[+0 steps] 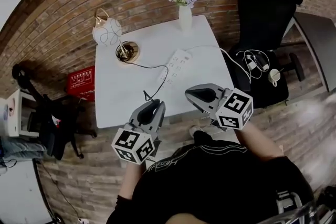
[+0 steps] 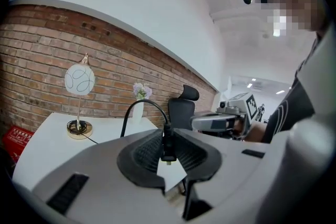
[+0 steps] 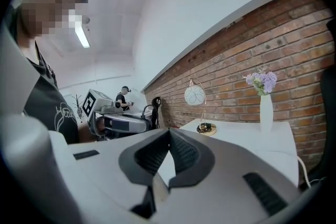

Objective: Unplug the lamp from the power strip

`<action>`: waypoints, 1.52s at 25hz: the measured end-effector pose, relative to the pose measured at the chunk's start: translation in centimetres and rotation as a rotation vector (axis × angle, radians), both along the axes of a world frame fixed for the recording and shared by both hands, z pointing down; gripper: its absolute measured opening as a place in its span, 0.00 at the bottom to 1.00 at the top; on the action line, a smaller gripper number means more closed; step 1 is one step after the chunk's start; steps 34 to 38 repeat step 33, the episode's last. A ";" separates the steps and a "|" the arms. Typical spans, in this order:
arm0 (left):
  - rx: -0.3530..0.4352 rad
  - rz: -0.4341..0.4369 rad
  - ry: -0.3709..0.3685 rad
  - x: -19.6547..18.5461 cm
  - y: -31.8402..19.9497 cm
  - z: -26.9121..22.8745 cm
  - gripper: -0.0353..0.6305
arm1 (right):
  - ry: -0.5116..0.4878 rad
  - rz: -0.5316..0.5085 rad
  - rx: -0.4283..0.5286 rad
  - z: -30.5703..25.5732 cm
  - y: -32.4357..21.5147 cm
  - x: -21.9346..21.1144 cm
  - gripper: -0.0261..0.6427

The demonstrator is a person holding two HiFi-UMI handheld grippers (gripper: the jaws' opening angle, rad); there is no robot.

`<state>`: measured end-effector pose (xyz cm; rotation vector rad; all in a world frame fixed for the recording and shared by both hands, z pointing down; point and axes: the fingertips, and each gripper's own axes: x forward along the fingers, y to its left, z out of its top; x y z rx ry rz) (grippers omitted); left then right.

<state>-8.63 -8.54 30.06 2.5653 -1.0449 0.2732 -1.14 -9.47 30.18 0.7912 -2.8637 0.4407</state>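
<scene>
Left hand-held gripper (image 2: 168, 136) clamps the plug (image 2: 168, 148), apparently clear of the strip (image 1: 177, 64); right hand-held gripper (image 3: 169, 136) closed, empty; setting down likely follows.

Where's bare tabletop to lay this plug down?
Barest: the near-left of the table, from the lamp down to the front edge, left of the cord. The near-right corner, in front of the power strip, is also free. Crowded: the back, with lamp and vase, and the centre, with cord and strip.

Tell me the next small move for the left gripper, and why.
Probably lower the plug onto the table and let go. The left gripper clamps it, clear of the power strip, so the unplugging looks done.
</scene>
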 end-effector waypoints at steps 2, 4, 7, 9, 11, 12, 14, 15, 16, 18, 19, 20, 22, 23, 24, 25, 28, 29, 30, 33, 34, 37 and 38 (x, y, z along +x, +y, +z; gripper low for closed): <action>0.012 0.002 0.003 -0.2 0.6 -0.5 0.14 | -0.009 0.000 -0.004 -0.3 0.9 -0.2 0.03; 0.019 -0.003 0.006 -0.5 1.0 -0.8 0.14 | -0.005 -0.002 -0.003 -0.5 1.5 -0.3 0.03; 0.025 -0.011 0.006 -0.9 1.8 -1.1 0.14 | 0.017 -0.004 0.011 -0.6 2.2 -0.4 0.03; 0.032 -0.011 0.004 -0.7 2.1 -1.3 0.14 | 0.028 -0.005 0.017 -0.7 2.4 -0.2 0.03; 0.039 -0.011 0.003 -0.6 2.1 -1.7 0.14 | 0.030 -0.007 0.017 -0.9 2.4 -0.1 0.03; 0.041 -0.012 0.002 -0.6 2.0 -1.8 0.14 | 0.026 -0.008 0.015 -1.1 2.3 -0.2 0.03; 0.042 -0.013 0.001 -0.8 1.9 -2.1 0.14 | 0.018 -0.010 0.012 -1.3 2.1 -0.4 0.03; 0.041 -0.014 0.001 -0.9 1.8 -2.0 0.14 | 0.018 -0.011 0.011 -1.2 2.0 -0.5 0.03; 0.039 -0.016 0.001 -0.9 1.8 -1.9 0.14 | 0.020 -0.013 0.009 -1.1 2.0 -0.5 0.03; 0.031 -0.021 0.004 -1.0 1.7 -1.7 0.14 | 0.022 -0.018 0.004 -0.9 1.8 -0.6 0.03; 0.027 -0.023 0.005 -1.0 1.6 -1.6 0.14 | 0.021 -0.021 0.000 -0.8 1.7 -0.6 0.03; 0.024 -0.024 0.006 -1.0 1.5 -1.5 0.14 | 0.021 -0.024 -0.003 -0.7 1.5 -0.7 0.03; 0.021 -0.027 0.006 -1.0 1.2 -1.4 0.14 | 0.022 -0.030 -0.008 -0.5 1.2 -0.7 0.03; 0.020 -0.028 0.005 -1.0 1.0 -1.3 0.14 | 0.023 -0.033 -0.012 -0.4 1.0 -0.7 0.03; 0.017 -0.029 0.004 -1.0 0.8 -1.2 0.14 | 0.024 -0.034 -0.015 -0.2 0.9 -0.7 0.03; 0.014 -0.029 0.004 -1.0 0.6 -1.0 0.14 | 0.026 -0.035 -0.020 -0.1 0.7 -0.8 0.03; 0.006 -0.029 0.003 -0.8 0.0 -0.7 0.14 | 0.027 -0.034 -0.032 0.4 0.2 -0.6 0.03; 0.006 -0.029 0.002 -0.7 -0.2 -0.6 0.14 | 0.026 -0.033 -0.035 0.5 0.0 -0.5 0.03; 0.005 -0.027 0.001 -0.6 -0.4 -0.5 0.14 | 0.026 -0.033 -0.037 0.6 -0.2 -0.4 0.03; 0.003 -0.020 -0.005 -0.3 -1.1 -0.3 0.14 | 0.023 -0.028 -0.042 0.8 -0.9 -0.2 0.03; 0.003 -0.020 -0.005 -0.3 -1.1 -0.3 0.14 | 0.023 -0.028 -0.042 0.8 -0.9 -0.2 0.03; 0.003 -0.020 -0.005 -0.3 -1.1 -0.3 0.14 | 0.023 -0.028 -0.042 0.8 -0.9 -0.2 0.03; 0.003 -0.020 -0.005 -0.3 -1.1 -0.3 0.14 | 0.023 -0.028 -0.042 0.8 -0.9 -0.2 0.03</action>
